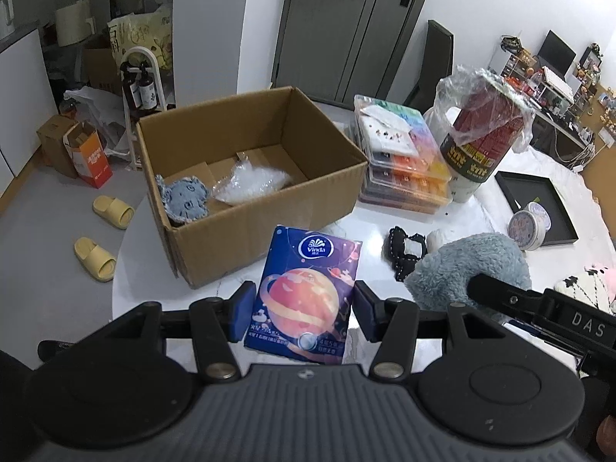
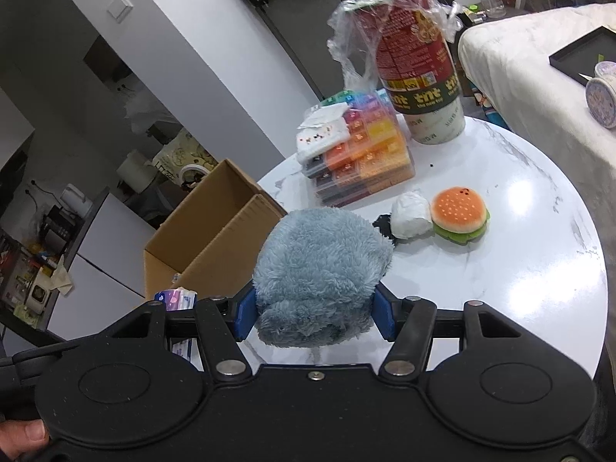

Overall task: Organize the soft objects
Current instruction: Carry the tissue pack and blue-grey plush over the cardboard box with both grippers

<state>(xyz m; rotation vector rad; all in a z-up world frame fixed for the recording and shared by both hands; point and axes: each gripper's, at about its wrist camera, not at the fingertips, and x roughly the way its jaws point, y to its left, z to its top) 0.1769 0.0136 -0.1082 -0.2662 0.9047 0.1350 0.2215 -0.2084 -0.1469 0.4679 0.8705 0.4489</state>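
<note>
My left gripper (image 1: pixel 302 310) is shut on a purple tissue pack (image 1: pixel 304 292) with a planet print, held above the white table (image 1: pixel 346 231) just in front of the open cardboard box (image 1: pixel 269 208). Inside the box lie a blue knitted piece (image 1: pixel 184 198) and a clear plastic bag (image 1: pixel 250 184). My right gripper (image 2: pixel 313 315) is shut on a fluffy grey-blue plush (image 2: pixel 319 273), lifted off the table to the right of the box (image 2: pixel 215 231). A burger plush (image 2: pixel 460 215), a white soft lump (image 2: pixel 412 215) and a black fabric item (image 1: pixel 404 250) rest on the table.
A stack of rainbow bead cases (image 1: pixel 404 158) and a tall red cup in a plastic bag (image 1: pixel 481 134) stand behind the soft toys. A black tray (image 1: pixel 539 204) with a round tin lies on the bed at right. Yellow slippers (image 1: pixel 104 231) sit on the floor.
</note>
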